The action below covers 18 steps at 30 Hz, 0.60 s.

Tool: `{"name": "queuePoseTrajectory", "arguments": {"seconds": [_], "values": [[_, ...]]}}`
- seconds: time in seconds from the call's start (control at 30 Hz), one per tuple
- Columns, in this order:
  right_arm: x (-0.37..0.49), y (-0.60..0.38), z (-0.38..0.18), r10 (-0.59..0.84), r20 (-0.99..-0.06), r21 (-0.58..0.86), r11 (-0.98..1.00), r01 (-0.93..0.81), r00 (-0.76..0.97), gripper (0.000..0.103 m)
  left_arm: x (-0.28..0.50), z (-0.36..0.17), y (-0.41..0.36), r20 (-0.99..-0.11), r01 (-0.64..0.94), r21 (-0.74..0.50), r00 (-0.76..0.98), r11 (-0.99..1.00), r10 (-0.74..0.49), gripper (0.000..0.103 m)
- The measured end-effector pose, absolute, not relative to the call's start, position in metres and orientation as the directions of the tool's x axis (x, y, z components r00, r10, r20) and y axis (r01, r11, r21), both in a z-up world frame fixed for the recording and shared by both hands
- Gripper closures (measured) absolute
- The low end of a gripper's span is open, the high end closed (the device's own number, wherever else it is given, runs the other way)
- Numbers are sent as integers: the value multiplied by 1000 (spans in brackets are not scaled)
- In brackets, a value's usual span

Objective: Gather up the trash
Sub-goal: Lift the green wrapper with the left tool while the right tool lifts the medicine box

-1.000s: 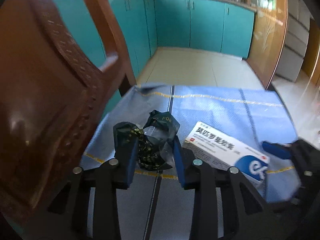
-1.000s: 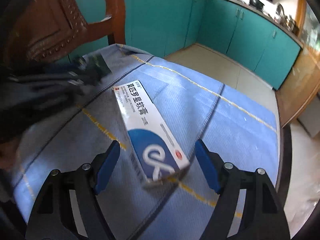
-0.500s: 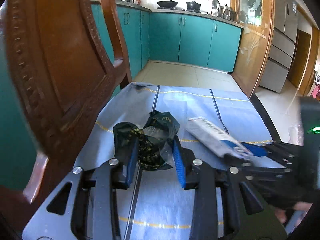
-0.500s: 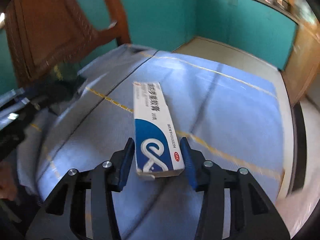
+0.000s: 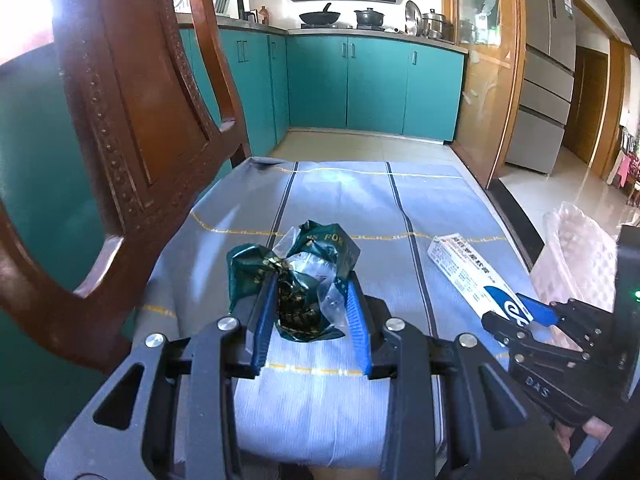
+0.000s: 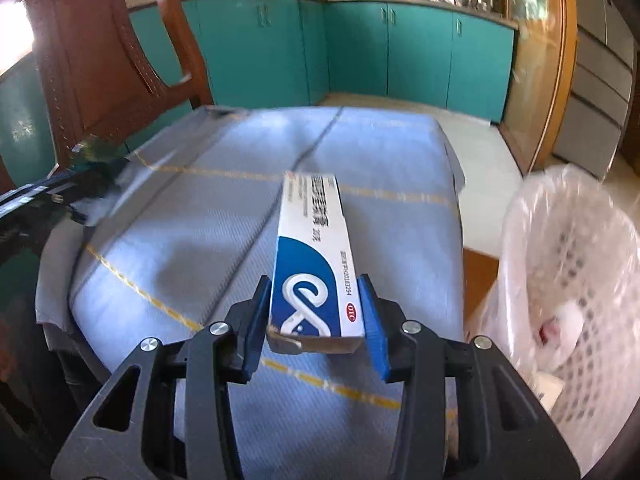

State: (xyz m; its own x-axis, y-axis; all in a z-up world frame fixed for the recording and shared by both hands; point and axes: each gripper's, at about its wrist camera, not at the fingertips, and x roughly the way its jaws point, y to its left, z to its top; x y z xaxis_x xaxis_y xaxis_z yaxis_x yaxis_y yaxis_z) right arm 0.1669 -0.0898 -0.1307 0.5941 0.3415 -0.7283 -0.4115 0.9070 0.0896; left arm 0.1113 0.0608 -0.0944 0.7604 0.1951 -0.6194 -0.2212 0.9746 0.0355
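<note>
A crumpled dark green wrapper with clear film is pinched between the blue pads of my left gripper, held just above the blue tablecloth. My right gripper is shut on the near end of a long white-and-blue medicine box, which sticks forward over the cloth, lifted off it. In the left wrist view the same box and right gripper show at the right. The right wrist view shows the wrapper blurred at the left edge.
A white lattice basket lined with a clear bag stands on the floor just right of the table, with something pale inside. A carved wooden chair rises close at the table's left. Teal cabinets line the far wall beyond open floor.
The right jaws closed on the box and raised it off the cloth. Both grippers drew back from the table's far end, and the basket came into view at the right. The wrapper stayed gripped.
</note>
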Motion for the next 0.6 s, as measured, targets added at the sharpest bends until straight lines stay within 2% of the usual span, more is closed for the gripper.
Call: {"name": "queuePoseTrajectory", "arguments": {"seconds": [0.13, 0.23, 0.3, 0.37, 0.57, 0.6], "values": [[167, -89, -137, 333, -748, 76, 902, -424, 575, 60, 102, -89, 62, -613, -222, 49, 763, 974, 204, 69], [169, -83, -144, 332, -757, 75, 899, -431, 562, 51, 99, -88, 66, -615, -226, 46, 761, 973, 206, 69], [172, -74, -147, 318, -762, 49, 897, -440, 564, 36, 96, -87, 66, -615, -229, 47, 760, 972, 209, 69], [175, -65, -150, 298, -766, 16, 895, -446, 570, 32, 94, -86, 67, -612, -231, 49, 762, 972, 212, 69], [186, -49, -149, 272, -761, -31, 892, -451, 590, 34, 92, -88, 67, -618, -232, 56, 756, 971, 216, 69], [186, -48, -149, 274, -754, -32, 892, -451, 596, 54, 91, -88, 66, -618, -232, 56, 756, 971, 216, 69]]}}
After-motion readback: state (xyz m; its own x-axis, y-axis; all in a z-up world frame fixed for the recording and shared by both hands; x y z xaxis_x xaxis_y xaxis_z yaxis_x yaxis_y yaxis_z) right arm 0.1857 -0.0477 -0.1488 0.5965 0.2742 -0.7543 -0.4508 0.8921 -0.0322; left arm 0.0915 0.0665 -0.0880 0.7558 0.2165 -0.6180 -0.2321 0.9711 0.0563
